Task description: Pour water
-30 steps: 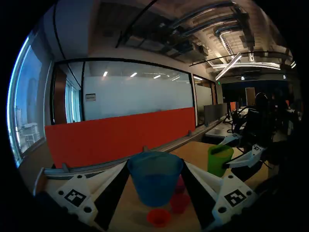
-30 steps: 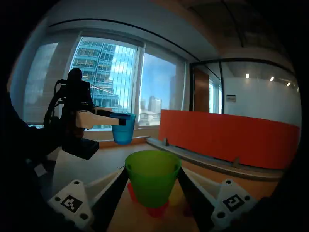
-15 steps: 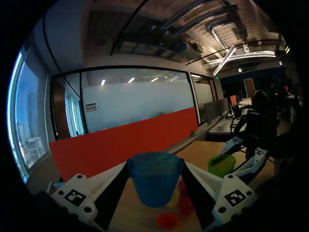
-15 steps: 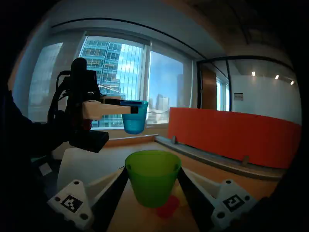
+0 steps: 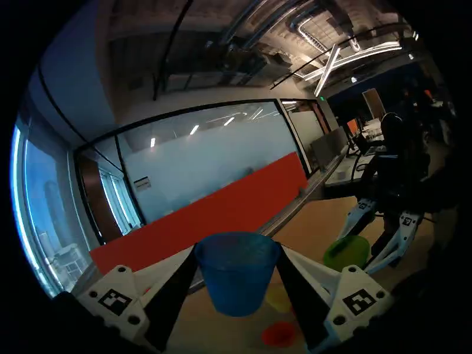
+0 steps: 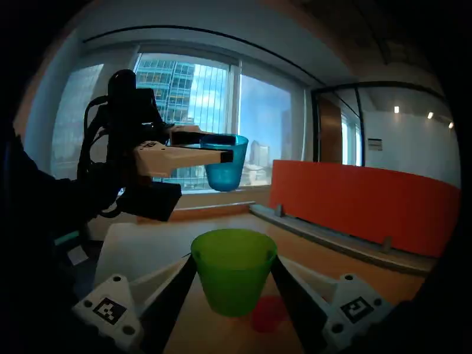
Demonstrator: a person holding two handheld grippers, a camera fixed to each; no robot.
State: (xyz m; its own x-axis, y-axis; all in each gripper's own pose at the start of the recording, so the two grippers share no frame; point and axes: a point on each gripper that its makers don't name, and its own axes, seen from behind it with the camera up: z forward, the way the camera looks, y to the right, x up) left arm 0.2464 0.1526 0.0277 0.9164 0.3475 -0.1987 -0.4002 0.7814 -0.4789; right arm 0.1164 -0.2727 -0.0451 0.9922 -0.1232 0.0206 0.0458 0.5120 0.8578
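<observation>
Hanging raised, left hand-held gripper (image 5: 237, 258) clamps blue cup (image 5: 237, 284); right hand-held gripper (image 6: 233, 259), green cup (image 6: 233, 284).

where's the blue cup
The blue cup is clamped in the left gripper, above and left of the green cup in the right gripper view.

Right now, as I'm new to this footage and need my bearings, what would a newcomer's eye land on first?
Two bright cups stand out: a blue cup in the jaws of the left gripper, and a green cup in those of the right gripper, each low and central in its own view. Behind them runs a long orange partition, with tall windows onto city towers at left of the right gripper view.
</observation>
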